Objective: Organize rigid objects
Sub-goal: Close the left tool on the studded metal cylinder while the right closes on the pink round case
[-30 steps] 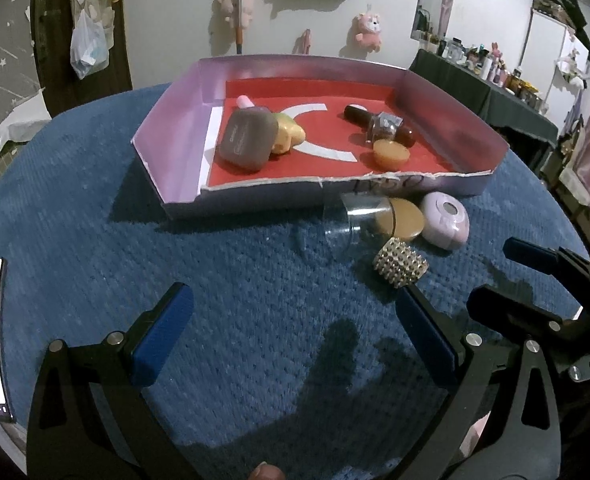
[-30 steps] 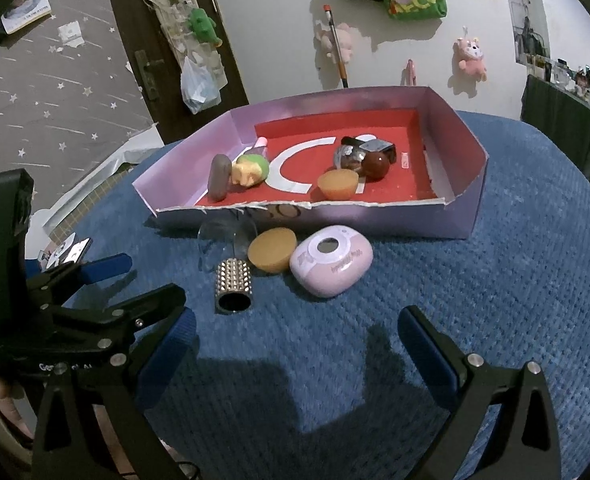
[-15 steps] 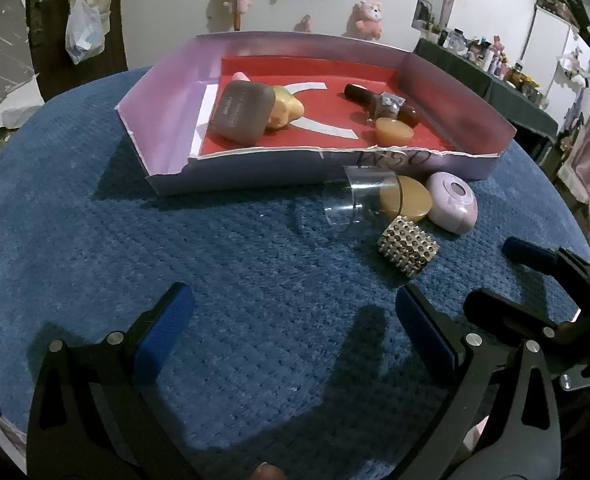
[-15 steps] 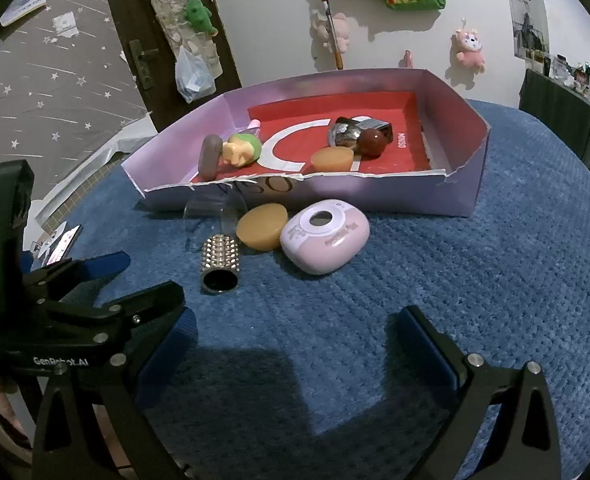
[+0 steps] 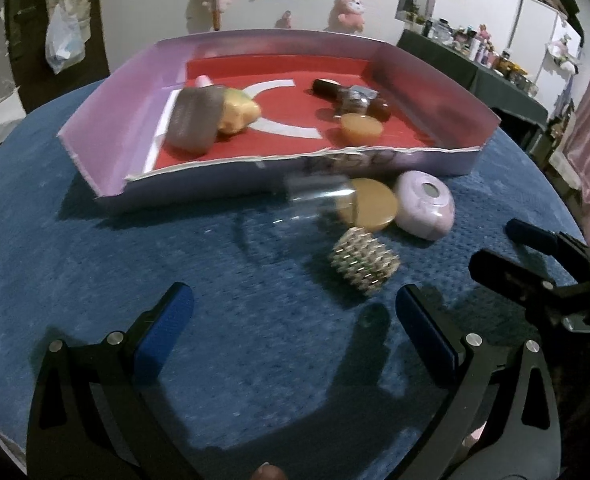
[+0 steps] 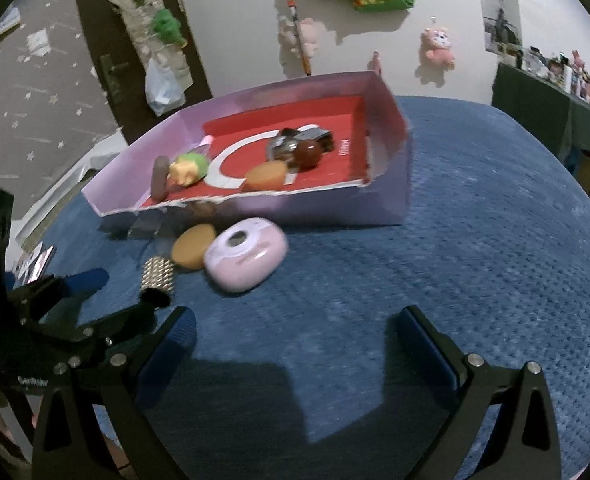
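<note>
Blue textured cloth [image 5: 95, 264] covers the work surface. On it sits a shallow cardboard tray [image 5: 107, 120] with lilac walls and a red floor, already holding a grey-brown block [image 5: 194, 119], a yellow toy [image 5: 239, 111], a dark bottle [image 5: 353, 98] and a tan disc [image 5: 361, 128].

Four items lie outside, just beside the tray's near wall: a pink oval case [image 6: 247, 254], a tan round lid [image 6: 193, 246] touching the case, a clear cup [image 5: 319, 196] on its side against the lid, and a studded silver cylinder [image 5: 363, 264] nearest the tongs.

Left gripper [image 5: 293, 320]: tongs spread wide, nothing between them, low over the cloth with the studded cylinder just ahead. Right gripper [image 6: 295, 332]: tongs likewise spread and empty, pointed toward the pink case.

Assessment: the step in hand appears to be the approach to the loose items; no pickup has begun. The next move likely calls for bringing one pair of tongs astride a single item, squeezing across its narrow sides, lifting over the tray wall and setting it on the red floor. The cylinder may roll if nudged; the grippers stand close together and may crowd each other.
</note>
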A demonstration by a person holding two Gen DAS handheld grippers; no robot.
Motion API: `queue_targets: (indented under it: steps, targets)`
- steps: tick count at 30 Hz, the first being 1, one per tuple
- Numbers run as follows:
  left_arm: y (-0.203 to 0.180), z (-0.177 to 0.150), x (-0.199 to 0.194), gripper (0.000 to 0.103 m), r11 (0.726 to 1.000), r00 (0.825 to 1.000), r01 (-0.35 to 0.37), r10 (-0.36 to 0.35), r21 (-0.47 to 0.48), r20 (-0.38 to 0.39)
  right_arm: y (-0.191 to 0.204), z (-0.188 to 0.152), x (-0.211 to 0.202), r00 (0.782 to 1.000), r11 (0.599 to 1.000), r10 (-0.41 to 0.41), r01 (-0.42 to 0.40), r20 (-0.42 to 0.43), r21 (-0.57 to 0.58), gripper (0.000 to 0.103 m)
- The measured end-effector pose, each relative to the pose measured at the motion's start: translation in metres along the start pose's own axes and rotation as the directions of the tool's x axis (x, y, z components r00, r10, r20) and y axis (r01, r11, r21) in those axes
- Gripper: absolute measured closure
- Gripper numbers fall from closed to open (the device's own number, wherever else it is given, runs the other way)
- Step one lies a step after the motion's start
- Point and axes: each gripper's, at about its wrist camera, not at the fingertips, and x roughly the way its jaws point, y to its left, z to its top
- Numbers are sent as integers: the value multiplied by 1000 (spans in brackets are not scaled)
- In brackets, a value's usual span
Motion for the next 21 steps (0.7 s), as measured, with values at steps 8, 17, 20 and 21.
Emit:
queue_targets:
  steps: [8,17,20,21]
  targets:
    - [-21,14,18,0,998,998,-56,56,30,4,-8,2,-2,1000,1000,-7,7,6,12,0]
    - [18,4,6,0,994,994,-105,106,-40,13,-1,9,7,1000,1000,-3,3,-3,-12,0]
    - [37,0,1,0,991,993,-115,116,-71,13,8,13,13,1000,999,-1,1,-10,-33,0]
    - [42,-1,-2,0,990,994,-110,111,-83,14,10,14,15,1000,999,-4,3,-11,-38,0]
